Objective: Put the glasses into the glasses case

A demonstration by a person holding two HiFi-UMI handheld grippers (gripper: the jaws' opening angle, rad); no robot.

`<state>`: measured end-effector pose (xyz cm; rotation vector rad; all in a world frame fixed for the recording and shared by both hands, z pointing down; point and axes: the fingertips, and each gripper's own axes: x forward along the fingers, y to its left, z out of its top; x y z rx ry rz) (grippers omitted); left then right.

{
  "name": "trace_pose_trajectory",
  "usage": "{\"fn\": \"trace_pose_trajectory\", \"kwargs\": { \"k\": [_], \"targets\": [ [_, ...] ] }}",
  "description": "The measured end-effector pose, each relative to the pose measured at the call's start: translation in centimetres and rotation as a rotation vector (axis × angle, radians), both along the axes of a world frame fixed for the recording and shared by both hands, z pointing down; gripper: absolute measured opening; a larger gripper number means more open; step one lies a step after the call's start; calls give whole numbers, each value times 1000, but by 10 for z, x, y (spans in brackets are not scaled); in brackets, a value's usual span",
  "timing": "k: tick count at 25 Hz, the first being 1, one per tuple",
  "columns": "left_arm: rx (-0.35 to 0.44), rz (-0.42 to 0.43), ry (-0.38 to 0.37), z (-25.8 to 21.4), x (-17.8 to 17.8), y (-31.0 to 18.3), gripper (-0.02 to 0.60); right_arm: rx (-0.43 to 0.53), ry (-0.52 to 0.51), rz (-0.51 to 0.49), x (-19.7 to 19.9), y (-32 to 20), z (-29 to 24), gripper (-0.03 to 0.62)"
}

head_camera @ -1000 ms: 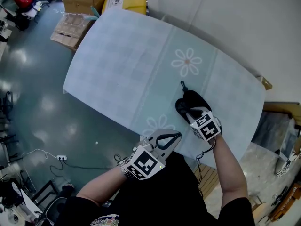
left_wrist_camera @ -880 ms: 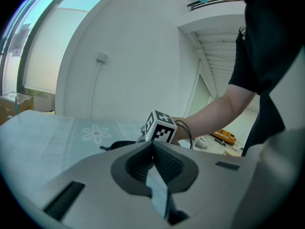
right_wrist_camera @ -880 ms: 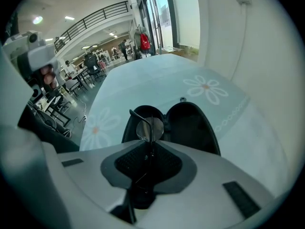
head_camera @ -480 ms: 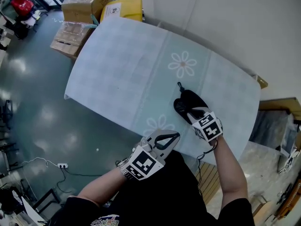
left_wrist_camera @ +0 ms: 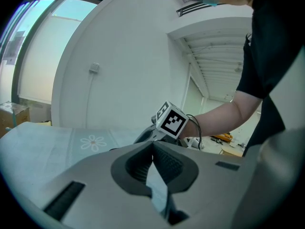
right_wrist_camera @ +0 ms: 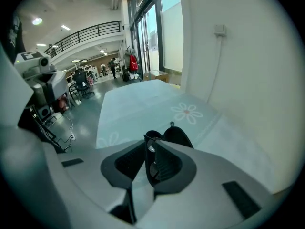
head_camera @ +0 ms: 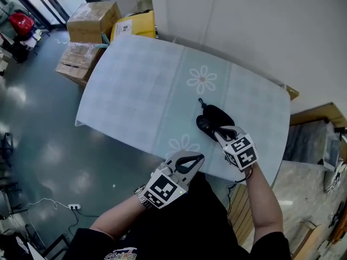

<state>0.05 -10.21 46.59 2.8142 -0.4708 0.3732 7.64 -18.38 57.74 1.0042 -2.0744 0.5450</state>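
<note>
A black glasses case (head_camera: 212,118) lies on the pale blue flowered tablecloth (head_camera: 141,85), near the table's front right. My right gripper (head_camera: 222,132) sits at the case's near edge. In the right gripper view that gripper (right_wrist_camera: 148,144) is shut on the dark-framed glasses (right_wrist_camera: 151,157), held edge-on, and the case (right_wrist_camera: 177,136) lies just past the jaw tips. My left gripper (head_camera: 199,156) hovers at the table's front edge, left of the case, apart from it. In the left gripper view it (left_wrist_camera: 152,143) is shut with nothing in it, and the right gripper's marker cube (left_wrist_camera: 170,119) shows beyond.
Cardboard boxes (head_camera: 92,16) and a yellow box (head_camera: 134,25) stand on the floor beyond the table's far left corner. A white wall (head_camera: 255,26) runs along the table's far side. A wooden shelf (head_camera: 320,118) stands at the right.
The head view has shifted a little. Both grippers keep nearly the same places next to the case, the right one still shut on the glasses.
</note>
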Motion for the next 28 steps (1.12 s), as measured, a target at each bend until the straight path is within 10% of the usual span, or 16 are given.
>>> {"fn": "trace_pose_trajectory", "kwargs": {
  "k": [16, 28],
  "targets": [
    [64, 64, 30, -24, -40, 24, 28, 413, -217, 272, -27, 56, -134, 25],
    [70, 13, 55, -42, -49, 34, 28, 540, -326, 346, -35, 119, -186, 23]
  ]
}}
